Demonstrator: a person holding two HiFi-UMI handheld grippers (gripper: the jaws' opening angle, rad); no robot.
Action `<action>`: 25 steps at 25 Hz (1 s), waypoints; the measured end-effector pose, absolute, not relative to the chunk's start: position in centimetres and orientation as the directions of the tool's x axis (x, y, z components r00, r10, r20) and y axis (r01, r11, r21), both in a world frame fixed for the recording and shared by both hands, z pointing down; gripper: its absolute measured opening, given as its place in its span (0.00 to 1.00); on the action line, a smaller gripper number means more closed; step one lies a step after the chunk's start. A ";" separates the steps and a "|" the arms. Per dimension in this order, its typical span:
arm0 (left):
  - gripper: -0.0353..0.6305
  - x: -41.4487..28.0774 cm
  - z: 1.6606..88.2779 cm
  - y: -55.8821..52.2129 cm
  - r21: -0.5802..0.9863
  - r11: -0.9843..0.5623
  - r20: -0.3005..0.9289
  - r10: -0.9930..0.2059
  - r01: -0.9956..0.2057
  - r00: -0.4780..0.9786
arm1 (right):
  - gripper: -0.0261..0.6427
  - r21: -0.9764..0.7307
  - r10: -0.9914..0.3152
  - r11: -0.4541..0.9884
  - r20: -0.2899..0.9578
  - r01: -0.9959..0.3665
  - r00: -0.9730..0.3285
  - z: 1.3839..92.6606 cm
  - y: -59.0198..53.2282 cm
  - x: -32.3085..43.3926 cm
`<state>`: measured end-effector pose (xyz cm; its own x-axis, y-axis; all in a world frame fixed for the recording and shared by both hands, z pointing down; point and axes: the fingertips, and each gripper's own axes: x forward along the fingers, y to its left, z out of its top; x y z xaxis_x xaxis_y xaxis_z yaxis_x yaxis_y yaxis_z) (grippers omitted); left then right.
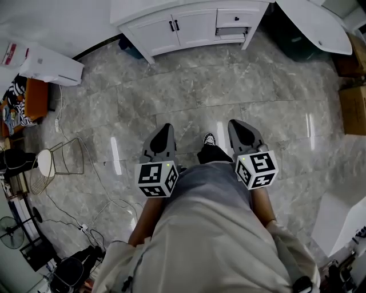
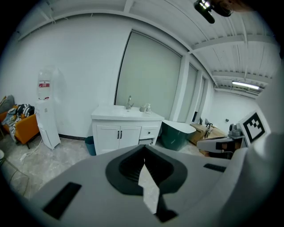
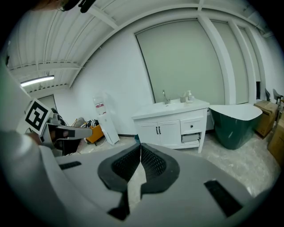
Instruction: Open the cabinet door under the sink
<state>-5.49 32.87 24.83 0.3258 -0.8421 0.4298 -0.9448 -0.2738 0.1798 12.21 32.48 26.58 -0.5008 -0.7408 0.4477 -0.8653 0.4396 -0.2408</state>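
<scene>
Cabinet doors (image 1: 174, 28): where?
> Far side of the grey tiled floor (image 1: 229, 91), in the front of the white sink vanity (image 1: 171, 8). Double doors, both shut, two dark handles side by side at the middle seam.

What's around them?
> In the head view, a drawer (image 1: 234, 17) is to their right with an open shelf below it. Faucet (image 2: 129, 103) on top. Blue bin (image 1: 130, 47) just beside the vanity's left end, dark green tub (image 1: 297, 37) near its right end. White water dispenser (image 1: 51, 66) well apart to the left, near an orange chair (image 1: 35, 97).

Left hand-held gripper (image 1: 164, 129)?
> Jaws together at the tips, nothing between them. Well apart from the doors, pointed at the vanity.

Right hand-held gripper (image 1: 237, 125)?
> Same: tips touching, empty, level with the left one. The person's shoe (image 1: 209, 139) shows between the two.
</scene>
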 end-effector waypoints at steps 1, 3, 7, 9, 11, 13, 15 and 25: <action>0.05 -5.0 24.8 31.9 0.180 -0.269 0.427 -0.845 -0.946 0.321 | 0.06 -0.239 -0.733 0.449 0.452 -0.861 -0.507 26.7 31.4 12.6; 0.05 -4.2 24.7 30.1 0.185 -0.258 0.424 -0.849 -0.948 0.314 | 0.06 -0.237 -0.720 0.463 0.461 -0.854 -0.518 27.0 29.5 13.2; 0.05 -2.8 24.7 27.4 0.180 -0.240 0.431 -0.852 -0.954 0.296 | 0.06 -0.256 -0.704 0.464 0.474 -0.848 -0.528 27.5 26.1 15.0; 0.05 -2.5 24.8 26.5 0.180 -0.231 0.442 -0.849 -0.956 0.289 | 0.06 -0.264 -0.693 0.460 0.489 -0.848 -0.529 28.1 24.8 15.7; 0.05 -2.4 25.1 25.6 0.180 -0.221 0.454 -0.846 -0.958 0.281 | 0.06 -0.274 -0.682 0.473 0.488 -0.837 -0.545 28.5 23.9 15.8; 0.05 -2.5 25.3 24.7 0.182 -0.205 0.462 -0.846 -0.962 0.268 | 0.06 -0.277 -0.661 0.516 0.473 -0.811 -0.583 28.7 23.2 15.2; 0.05 -2.7 25.6 23.7 0.182 -0.188 0.467 -0.848 -0.965 0.253 | 0.06 -0.270 -0.637 0.552 0.474 -0.789 -0.608 29.0 22.5 14.4; 0.05 -4.0 25.5 13.9 0.245 -0.220 0.461 -0.830 -0.944 0.313 | 0.06 -0.199 -0.624 0.607 0.481 -0.770 -0.616 28.5 15.4 10.6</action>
